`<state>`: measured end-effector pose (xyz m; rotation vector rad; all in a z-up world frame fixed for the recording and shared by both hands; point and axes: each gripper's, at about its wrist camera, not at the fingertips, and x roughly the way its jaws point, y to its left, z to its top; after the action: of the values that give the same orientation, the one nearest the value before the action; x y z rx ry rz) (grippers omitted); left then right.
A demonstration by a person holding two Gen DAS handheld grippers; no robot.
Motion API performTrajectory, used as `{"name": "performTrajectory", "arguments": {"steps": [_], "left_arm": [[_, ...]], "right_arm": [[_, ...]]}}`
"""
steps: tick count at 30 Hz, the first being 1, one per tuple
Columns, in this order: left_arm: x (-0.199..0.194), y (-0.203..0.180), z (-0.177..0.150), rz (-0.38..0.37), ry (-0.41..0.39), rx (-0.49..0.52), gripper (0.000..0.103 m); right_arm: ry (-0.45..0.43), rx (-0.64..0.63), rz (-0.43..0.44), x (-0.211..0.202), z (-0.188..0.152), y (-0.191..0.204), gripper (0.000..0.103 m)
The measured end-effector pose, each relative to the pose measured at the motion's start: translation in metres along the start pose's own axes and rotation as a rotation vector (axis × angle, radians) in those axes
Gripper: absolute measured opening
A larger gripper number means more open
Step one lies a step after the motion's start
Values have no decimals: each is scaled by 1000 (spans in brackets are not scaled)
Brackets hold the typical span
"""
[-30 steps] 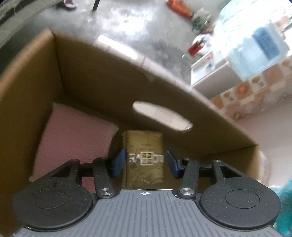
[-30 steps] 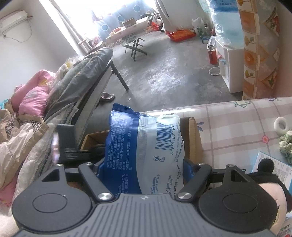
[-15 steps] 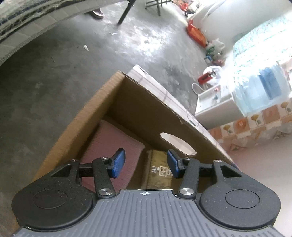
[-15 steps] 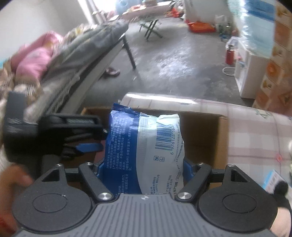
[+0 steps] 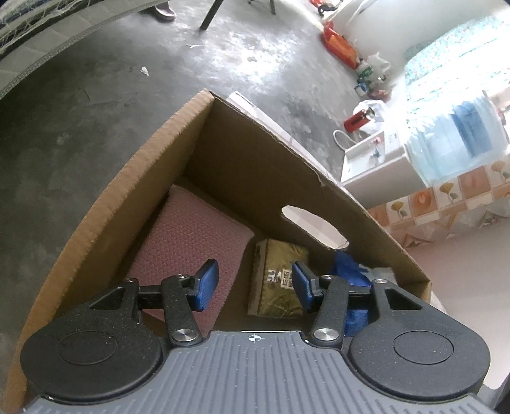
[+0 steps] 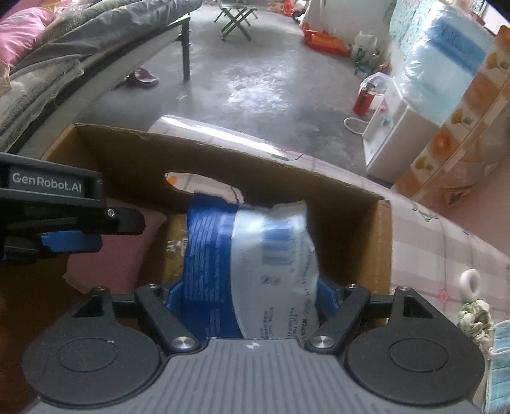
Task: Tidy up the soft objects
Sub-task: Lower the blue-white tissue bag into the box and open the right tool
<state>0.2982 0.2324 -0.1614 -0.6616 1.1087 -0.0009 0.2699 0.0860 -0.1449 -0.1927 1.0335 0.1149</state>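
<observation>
Blue-and-white packet (image 6: 255, 264), clamped in the right gripper (image 6: 248, 296), has dropped into the cardboard box (image 6: 384, 242); left gripper (image 5: 251, 285), parted and empty, has backed off.

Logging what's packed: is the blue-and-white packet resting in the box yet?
Not yet: the right gripper is clamped on the packet, over the cardboard box.

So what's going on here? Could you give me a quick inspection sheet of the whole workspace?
Surface: checked tablecloth under an open cardboard box.
Job's things: pink cushion and olive packet lying in the box; blue-white pack entering it.
Clutter: green scrunchie on the cloth.
Grippers: left gripper open, empty, above the box; right gripper clamps the pack.
Cables: white cord on the floor.
Surroundings: concrete floor, bed, folding stool, water dispenser.
</observation>
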Motion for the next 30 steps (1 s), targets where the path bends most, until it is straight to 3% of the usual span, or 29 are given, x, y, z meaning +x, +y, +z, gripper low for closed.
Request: {"name": "performTrajectory", "arguments": {"steps": [7, 10, 11, 15, 23, 27, 30], "left_arm": [[3, 3, 4, 3, 9, 3, 50], [2, 4, 6, 0, 5, -4, 50], [1, 5, 7, -1, 1, -6, 50], [-6, 7, 7, -27, -7, -10, 50], [-15, 1, 5, -32, -14, 26, 53], [-23, -4, 3, -45, -15, 36, 57], [-32, -12, -2, -56, -15, 54, 61]], "right_arm": [[-35, 17, -27, -4, 1, -1, 81], [-60, 34, -3, -10, 4, -10, 70], [-65, 44, 14, -13, 4, -13, 62], [-60, 72, 136, -20, 3, -18, 52], [-55, 96, 266, -31, -1, -15, 52], [-94, 104, 307, -54, -12, -24, 67], [-113, 132, 346, -73, -23, -35, 69]]}}
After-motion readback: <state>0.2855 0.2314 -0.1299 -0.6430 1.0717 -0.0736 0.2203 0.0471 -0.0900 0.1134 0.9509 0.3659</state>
